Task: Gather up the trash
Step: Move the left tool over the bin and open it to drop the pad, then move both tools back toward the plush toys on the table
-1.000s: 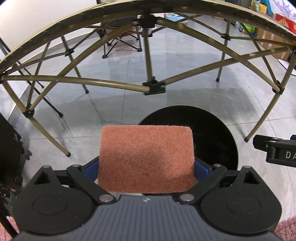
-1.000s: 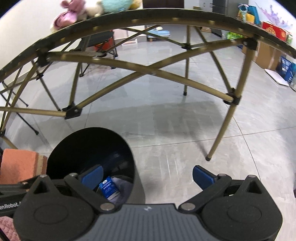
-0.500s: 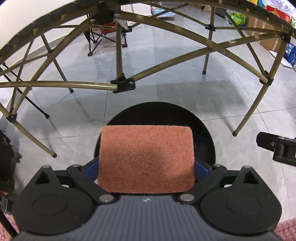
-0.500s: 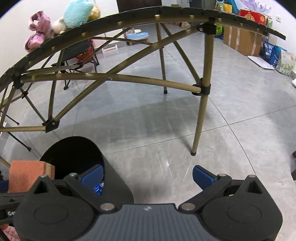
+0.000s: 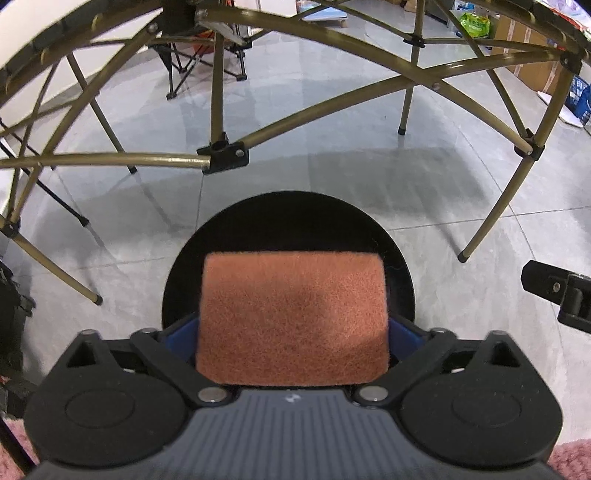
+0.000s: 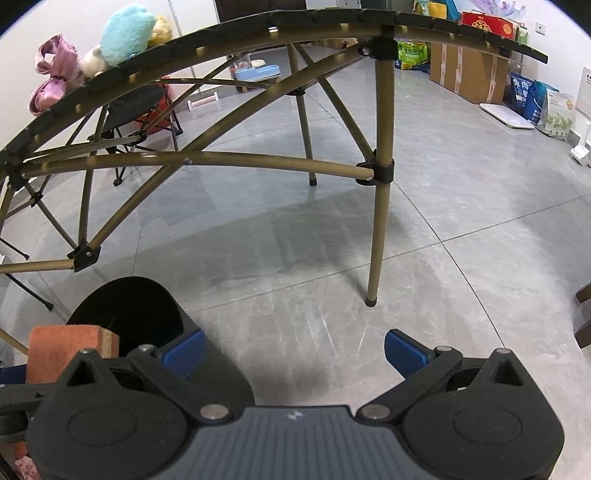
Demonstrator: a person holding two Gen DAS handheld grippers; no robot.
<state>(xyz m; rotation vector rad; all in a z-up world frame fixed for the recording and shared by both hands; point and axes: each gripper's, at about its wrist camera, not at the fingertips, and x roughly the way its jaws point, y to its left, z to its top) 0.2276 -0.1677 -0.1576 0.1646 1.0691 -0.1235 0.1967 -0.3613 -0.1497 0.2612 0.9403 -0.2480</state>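
Note:
An orange scouring sponge (image 5: 291,317) sits between the blue pads of my left gripper (image 5: 291,328), directly above the round mouth of a black bin (image 5: 288,218) on the grey floor. The jaws are opening, and the sponge still hangs between them. In the right wrist view the same sponge (image 6: 62,347) shows at lower left over the bin (image 6: 125,299). My right gripper (image 6: 291,343) is open over bare floor just right of the bin, with nothing between its fingers. Part of its black body (image 5: 557,288) shows at the right edge of the left wrist view.
A folding table with bronze legs and cross bars (image 6: 380,221) arches over the far side. Plush toys (image 6: 122,33) lie on its top. A folding chair (image 5: 207,55) stands behind it, and boxes and bags (image 6: 469,70) line the right wall. Pink rug (image 5: 572,458) edges the corners.
The left gripper carried the sponge from the bin's left edge to above its centre. The right gripper swung away, so the bin slid to its lower left and the bin's contents left view.

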